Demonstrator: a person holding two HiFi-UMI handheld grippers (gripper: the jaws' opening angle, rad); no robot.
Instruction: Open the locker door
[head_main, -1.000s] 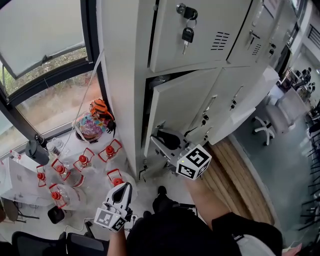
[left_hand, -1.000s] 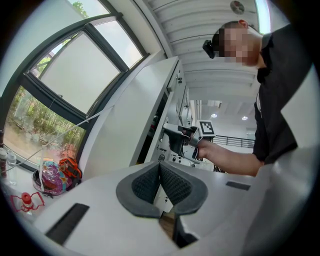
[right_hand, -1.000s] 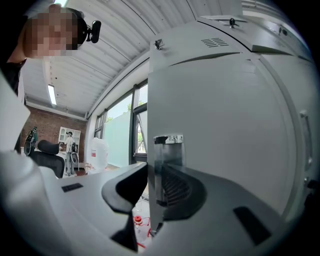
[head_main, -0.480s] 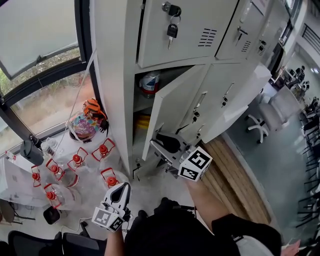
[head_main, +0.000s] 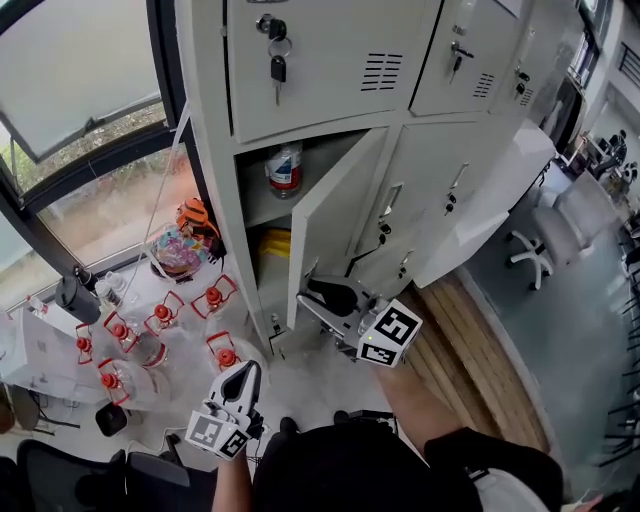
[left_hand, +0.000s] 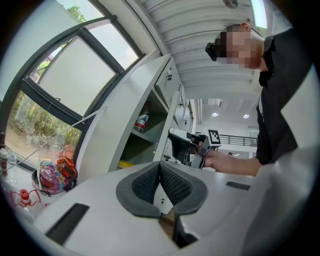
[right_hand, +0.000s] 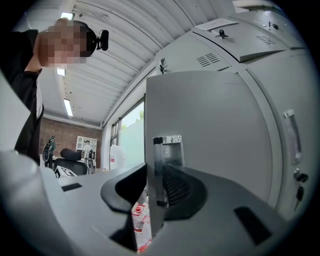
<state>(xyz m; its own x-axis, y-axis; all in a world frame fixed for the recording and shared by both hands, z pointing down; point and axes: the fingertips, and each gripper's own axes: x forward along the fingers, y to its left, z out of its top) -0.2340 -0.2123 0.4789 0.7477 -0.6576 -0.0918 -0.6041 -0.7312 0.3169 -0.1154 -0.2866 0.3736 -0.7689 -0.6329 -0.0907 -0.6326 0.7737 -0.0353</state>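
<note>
Head view: grey locker bank (head_main: 215, 150), lower-left locker door (head_main: 335, 225) swung partly out, hinged on its right side, free edge toward the person. Right gripper (head_main: 308, 292) at that free edge, low on the door, pointing level. Right gripper view: door edge and its latch plate stand between the jaws; claw spread, has just been opening, one pad on either side of the sheet with no visible pinch. Left gripper (head_main: 246, 372) held low over the floor (head_main: 320, 385), well apart from the locker, near its front-left corner. Left gripper view: pads pressed together at the tips, nothing between them. Inside the open compartment: bottle with a red label (head_main: 285, 170) upright on the shelf near its front edge; something yellow (head_main: 270, 245) below the shelf, not identifiable. Bunch of keys (head_main: 277, 55) hangs from the lock of the shut door above. Red-topped jars (head_main: 165, 315) clustered on the floor left of the locker, under the window (head_main: 80, 90).
</note>
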